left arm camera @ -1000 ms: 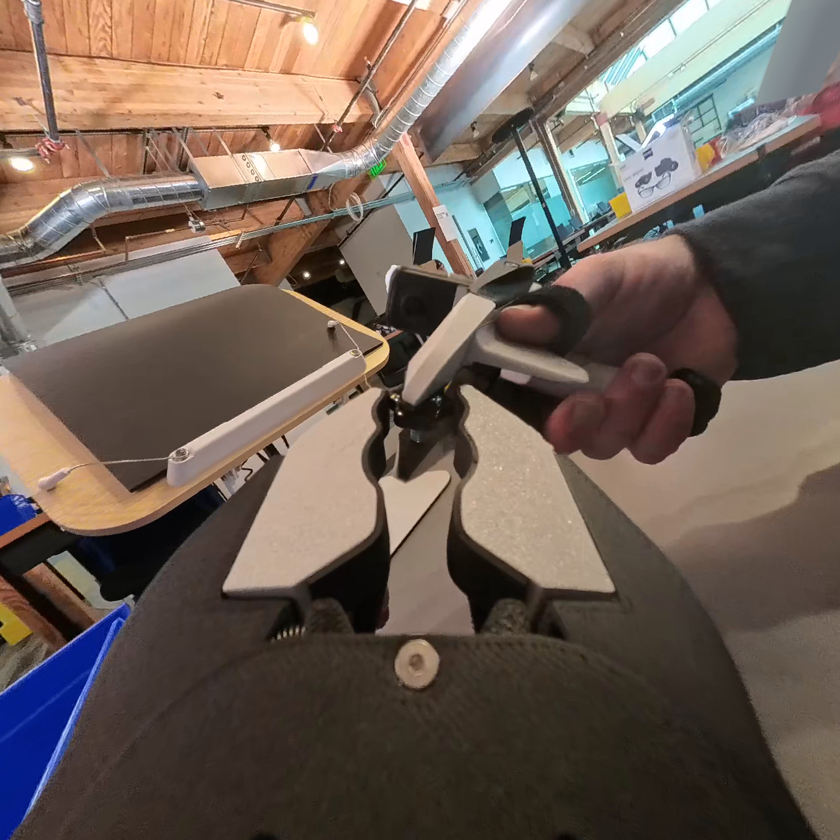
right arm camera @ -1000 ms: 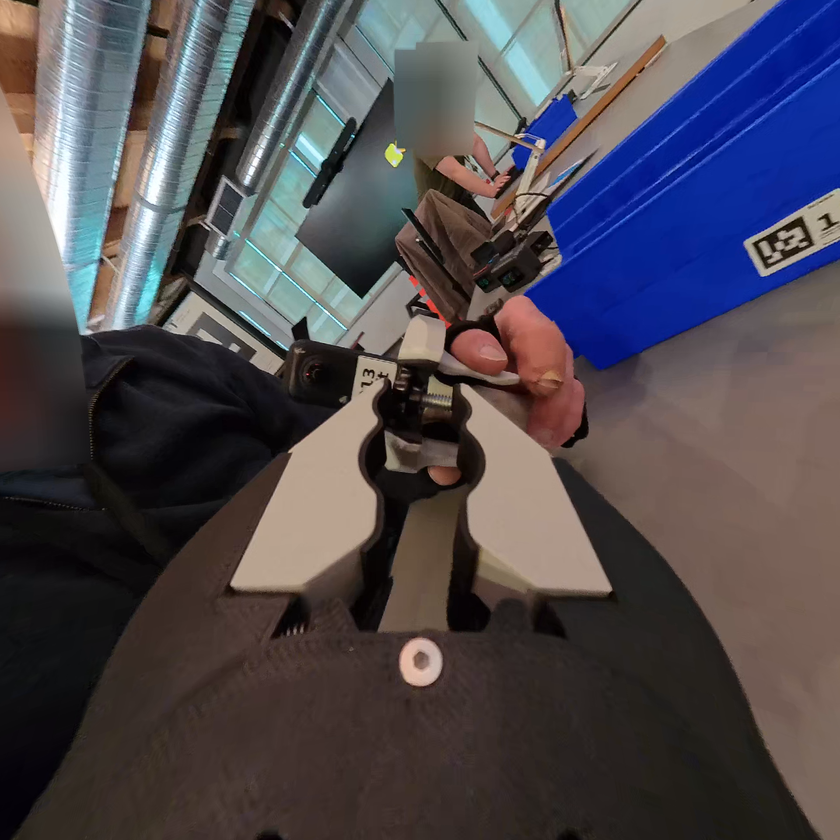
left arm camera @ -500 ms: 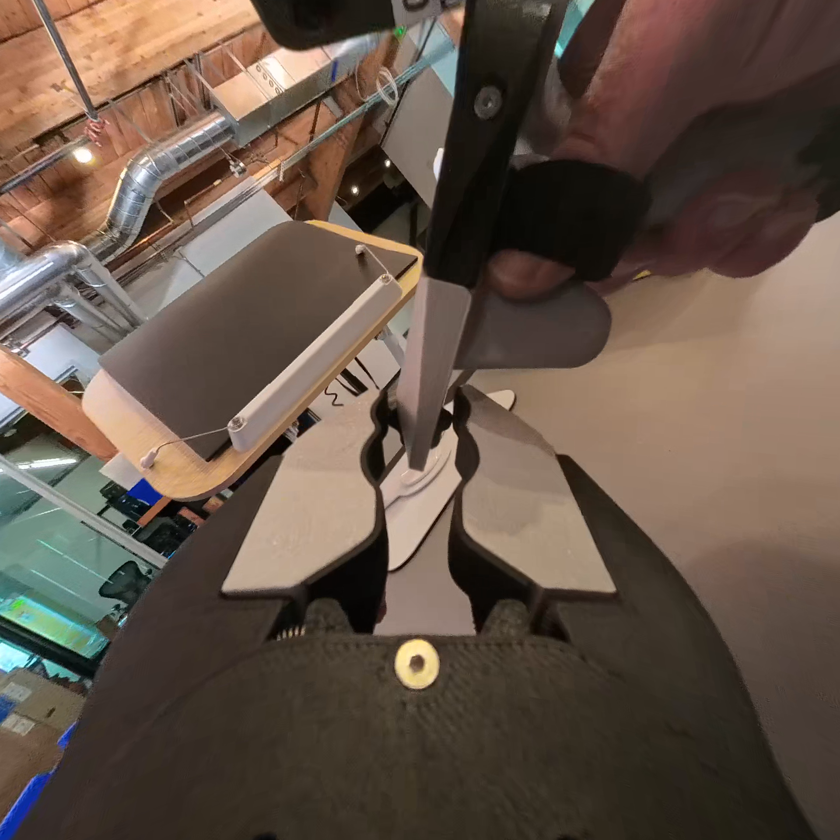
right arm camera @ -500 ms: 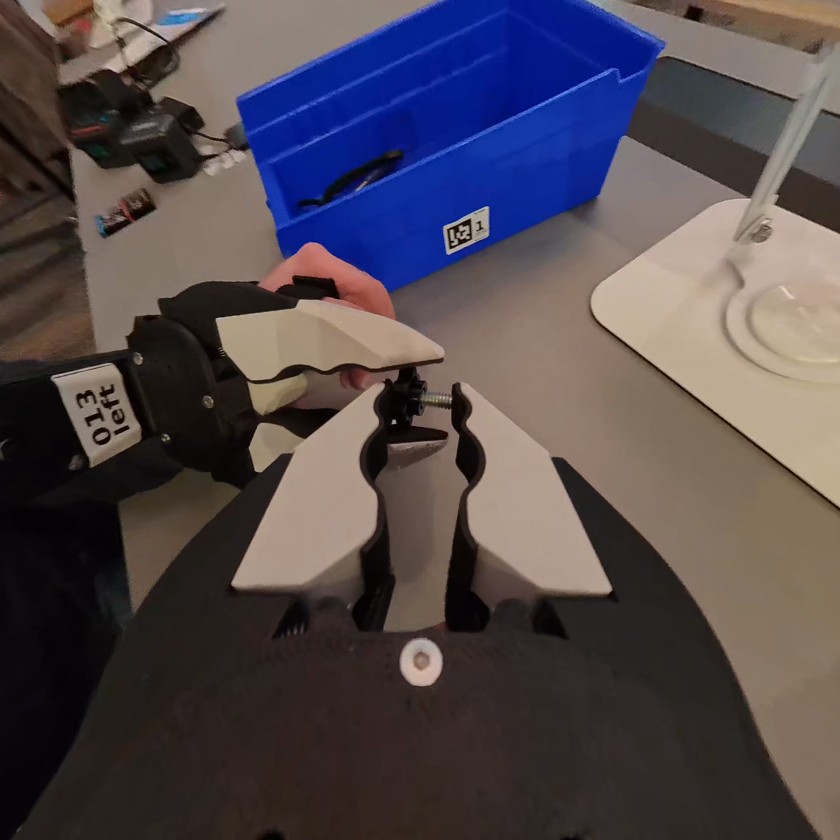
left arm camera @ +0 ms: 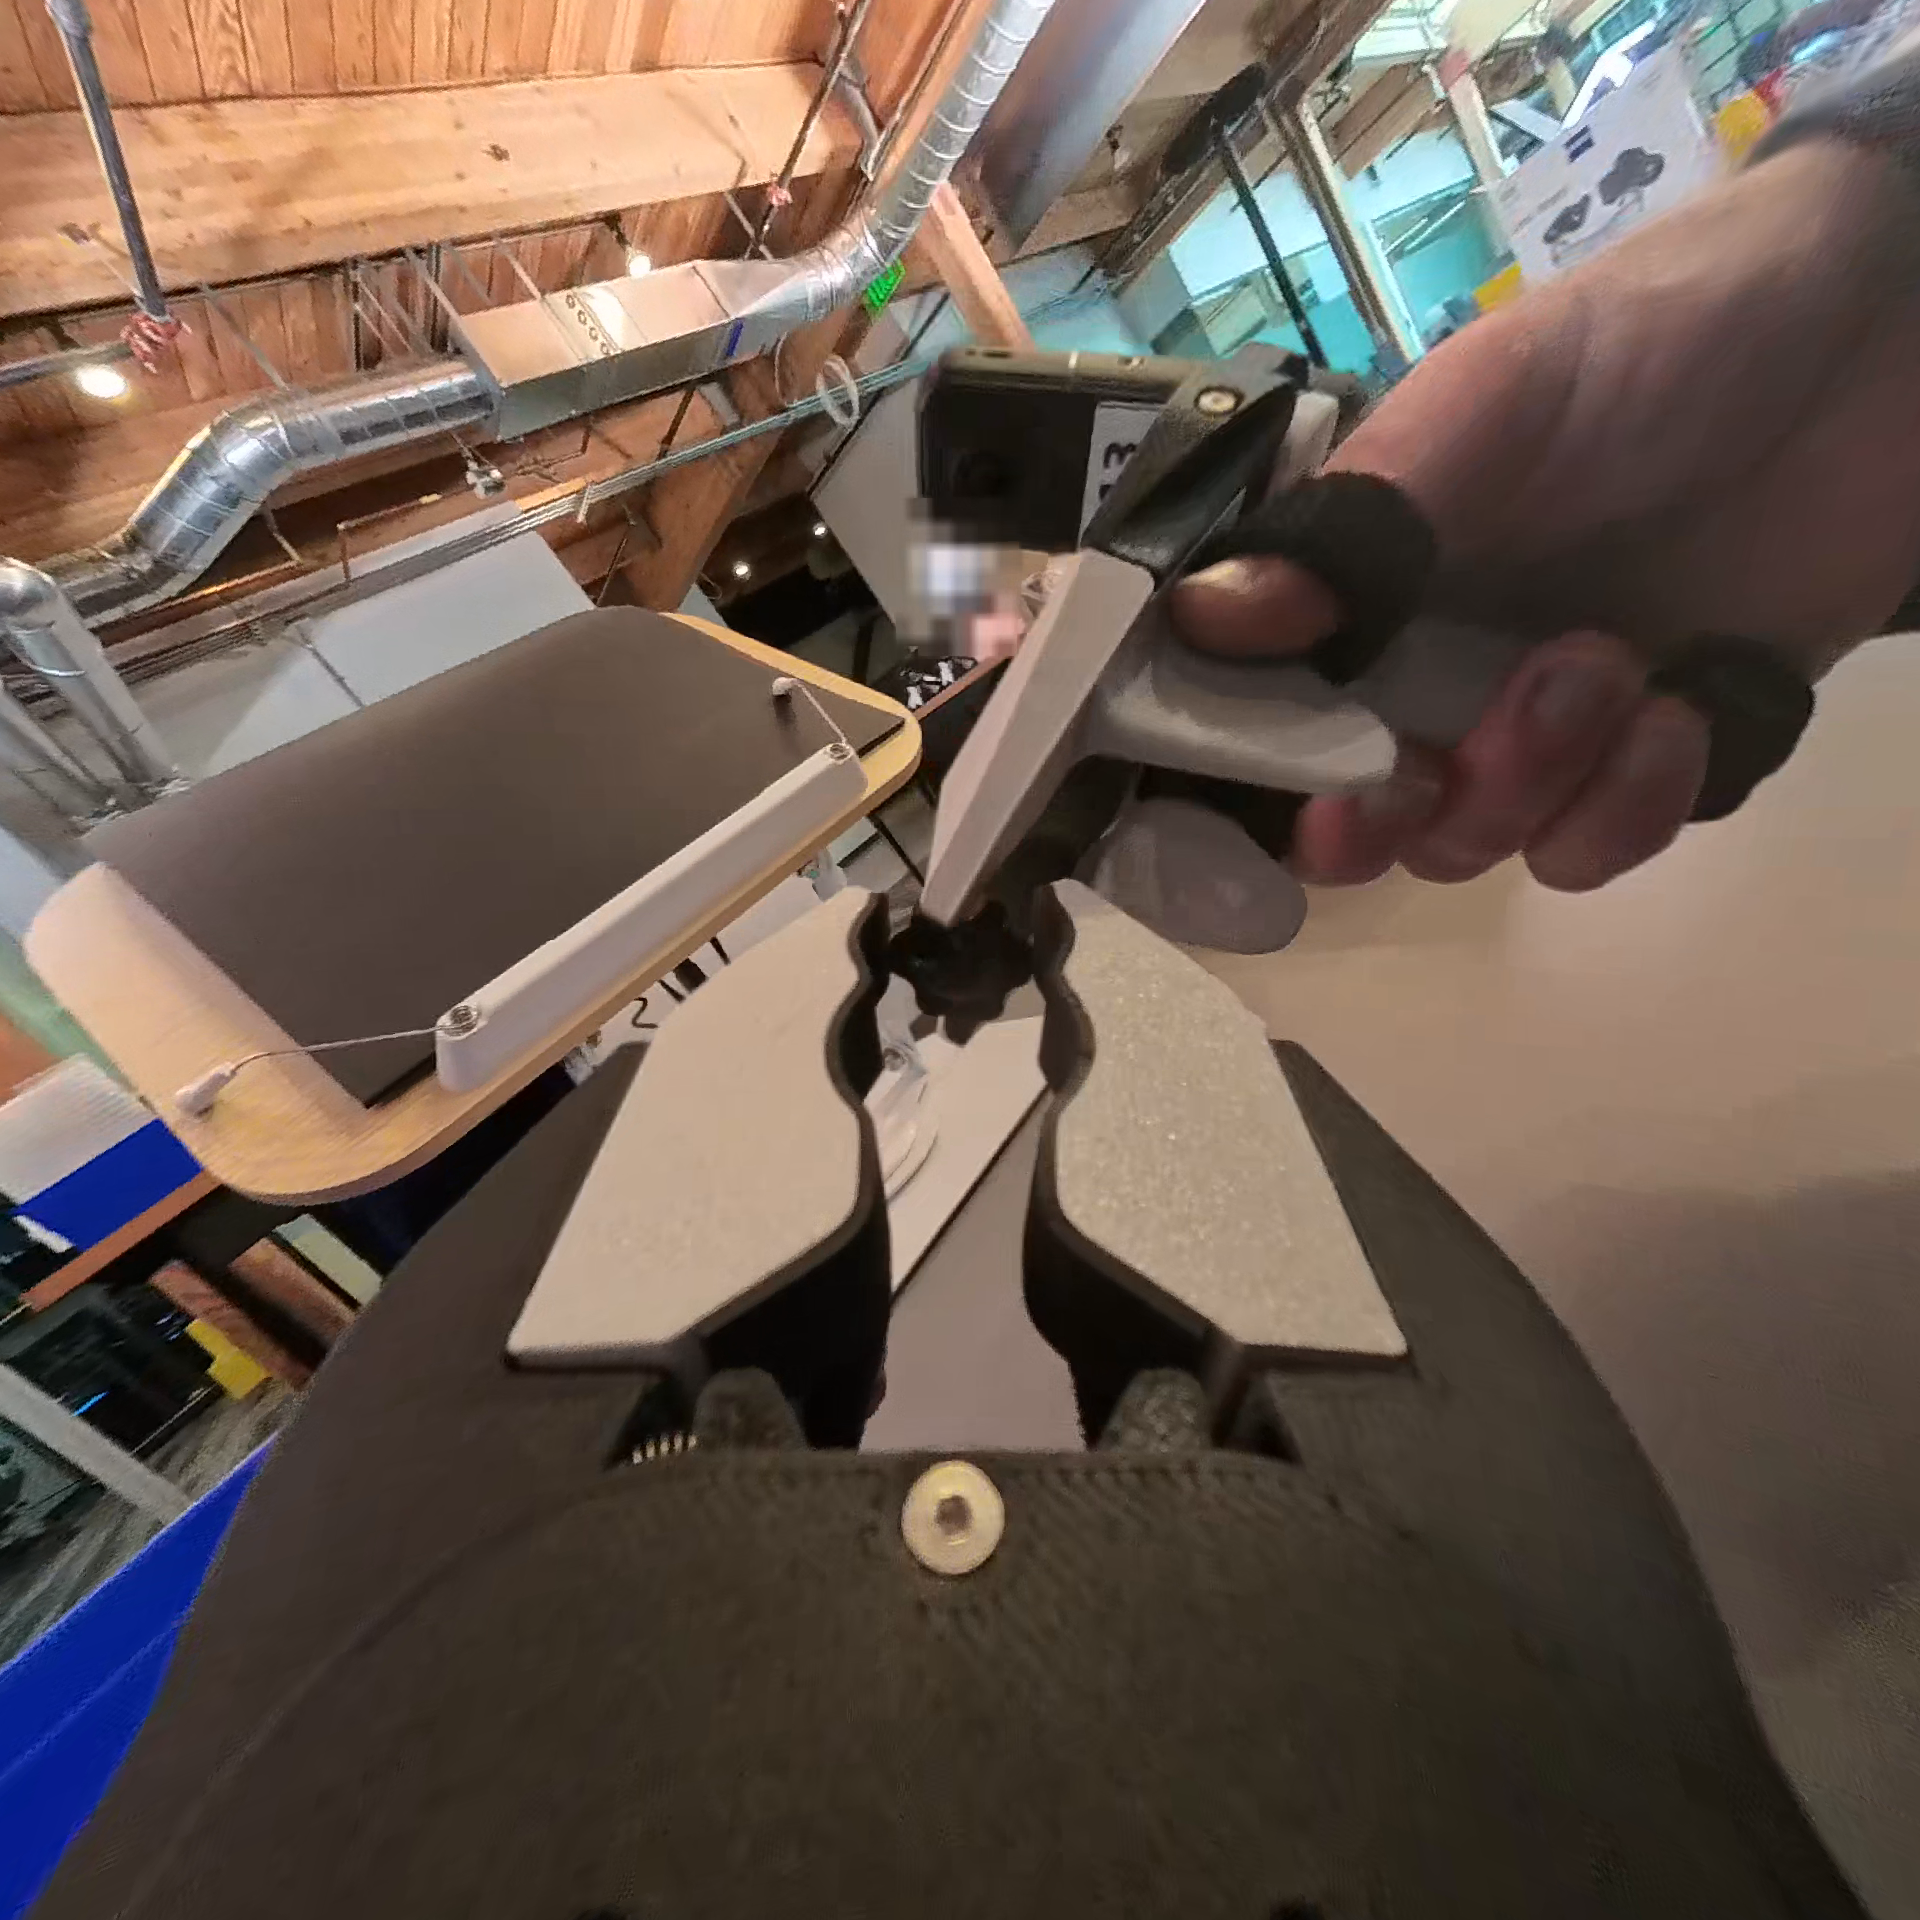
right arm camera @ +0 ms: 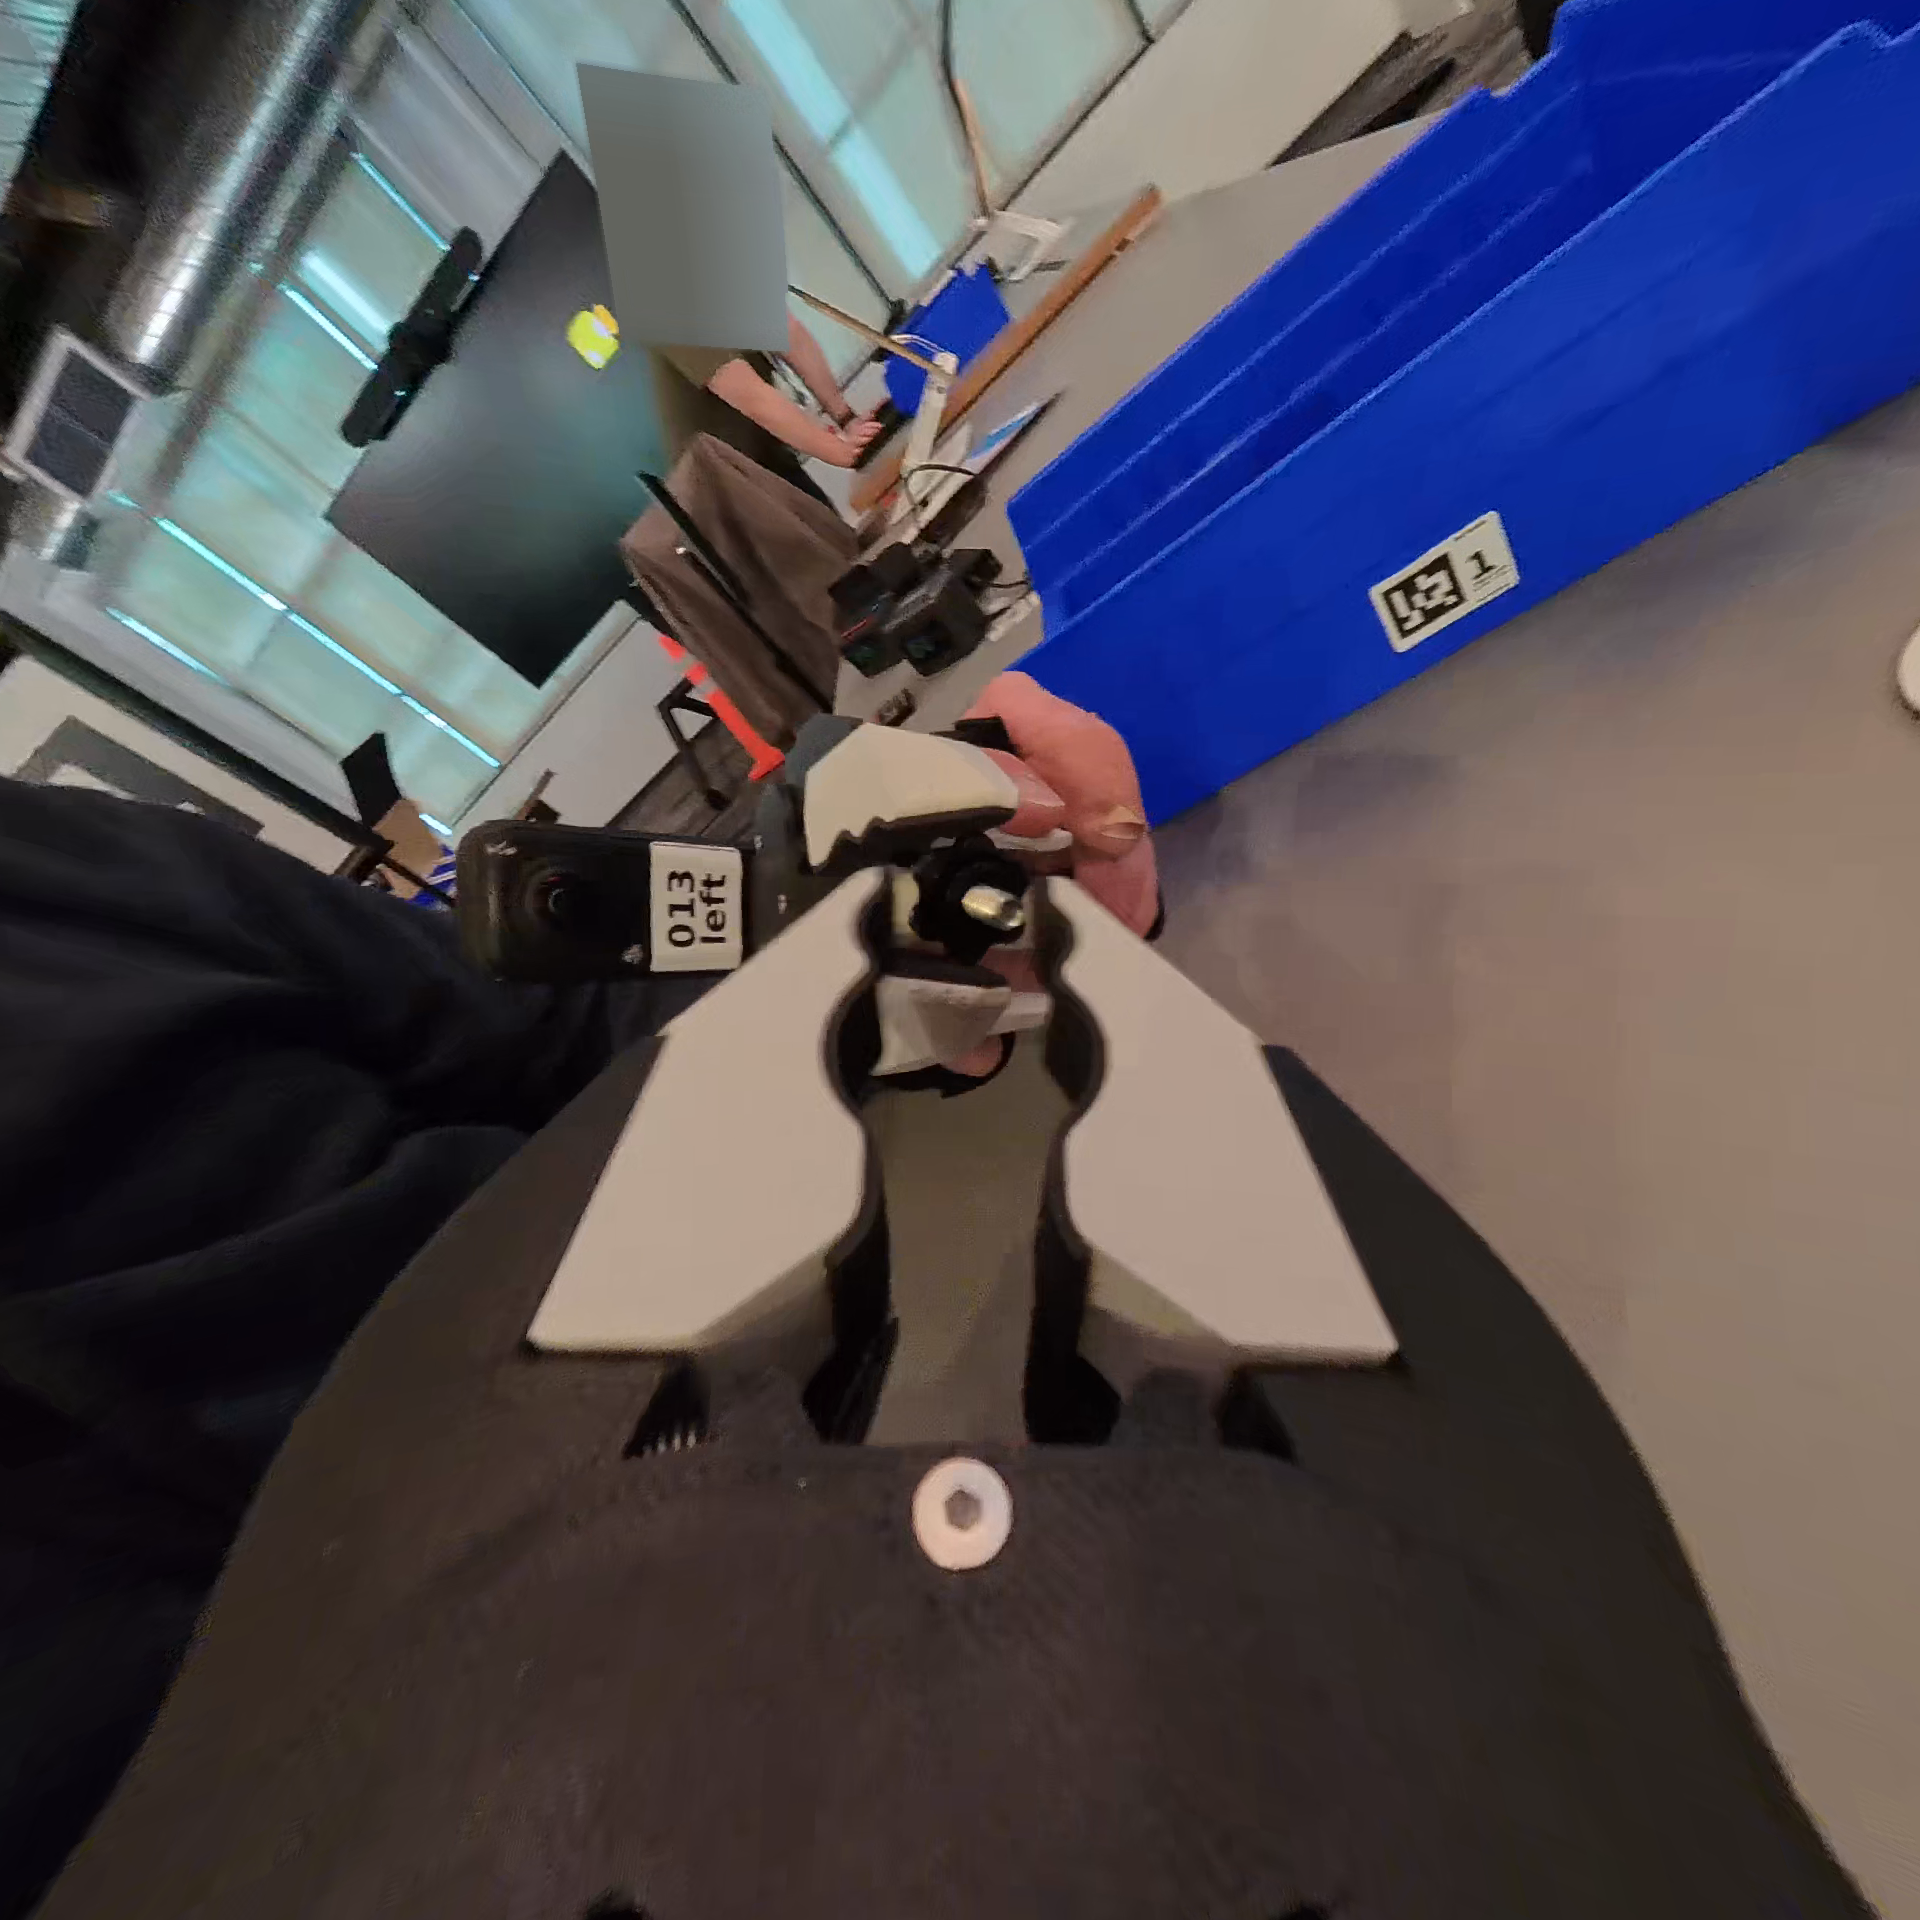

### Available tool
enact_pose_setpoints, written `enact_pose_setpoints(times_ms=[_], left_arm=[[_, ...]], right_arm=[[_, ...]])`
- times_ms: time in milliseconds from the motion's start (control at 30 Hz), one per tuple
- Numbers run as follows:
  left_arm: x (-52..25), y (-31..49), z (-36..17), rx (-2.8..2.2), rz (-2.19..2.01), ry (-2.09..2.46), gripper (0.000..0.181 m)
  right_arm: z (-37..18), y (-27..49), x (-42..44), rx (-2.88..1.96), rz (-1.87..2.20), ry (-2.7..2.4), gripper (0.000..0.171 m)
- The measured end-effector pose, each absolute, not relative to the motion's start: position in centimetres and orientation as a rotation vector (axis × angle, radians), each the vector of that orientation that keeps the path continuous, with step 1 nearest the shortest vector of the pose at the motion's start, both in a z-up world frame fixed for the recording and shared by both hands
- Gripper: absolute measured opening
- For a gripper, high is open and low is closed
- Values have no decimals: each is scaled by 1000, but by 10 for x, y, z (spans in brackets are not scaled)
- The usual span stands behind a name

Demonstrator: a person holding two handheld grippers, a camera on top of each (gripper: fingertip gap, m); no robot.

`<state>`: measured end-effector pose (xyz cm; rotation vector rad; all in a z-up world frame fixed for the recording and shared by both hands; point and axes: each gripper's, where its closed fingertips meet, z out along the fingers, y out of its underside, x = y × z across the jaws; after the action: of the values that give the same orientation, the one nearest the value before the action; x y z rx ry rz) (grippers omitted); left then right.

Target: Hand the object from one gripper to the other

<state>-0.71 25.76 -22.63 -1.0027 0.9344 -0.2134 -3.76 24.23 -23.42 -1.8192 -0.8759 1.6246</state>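
The object is a small black knob with a silver threaded bolt (right arm camera: 971, 906). In the left wrist view the knob (left arm camera: 961, 966) fills the gap between the tips of my left gripper (left arm camera: 961, 920), which is shut on it. The right gripper (left arm camera: 1049, 831) comes in from the upper right, and one grey finger (left arm camera: 1023, 727) touches the top of the knob. In the right wrist view my right gripper (right arm camera: 964, 909) has its tips on either side of the knob with thin slivers of gap. The left gripper's fingers (right arm camera: 904, 795) sit above and below it. Both are held above the table.
A blue bin (right arm camera: 1455, 416) with a square marker stands on the grey table (right arm camera: 1558, 987) to the right. A wooden board with a dark mat (left arm camera: 468, 852) stands at the left. A person sits at a far desk (right arm camera: 748, 499). A hand (left arm camera: 1621, 520) holds the right gripper. Less than 4 cm separates the two grippers' tips.
Half a second ago both grippers were tilted down toward the table with the right one coming from above. Now they are tilted up again, as one second ago. The knob stays between both sets of tips.
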Motion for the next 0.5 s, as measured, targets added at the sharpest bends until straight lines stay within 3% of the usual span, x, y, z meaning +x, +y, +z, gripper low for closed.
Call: enact_pose_setpoints(times_ms=[167,500], left_arm=[[-5,264,-237,-1042,-183,966,26],[-8,287,-260,-1190,-70,989,34]], right_arm=[[-246,251,-36,-1853,1471,-894,18],[-265,273,-30,-1953,748,-1002,18]])
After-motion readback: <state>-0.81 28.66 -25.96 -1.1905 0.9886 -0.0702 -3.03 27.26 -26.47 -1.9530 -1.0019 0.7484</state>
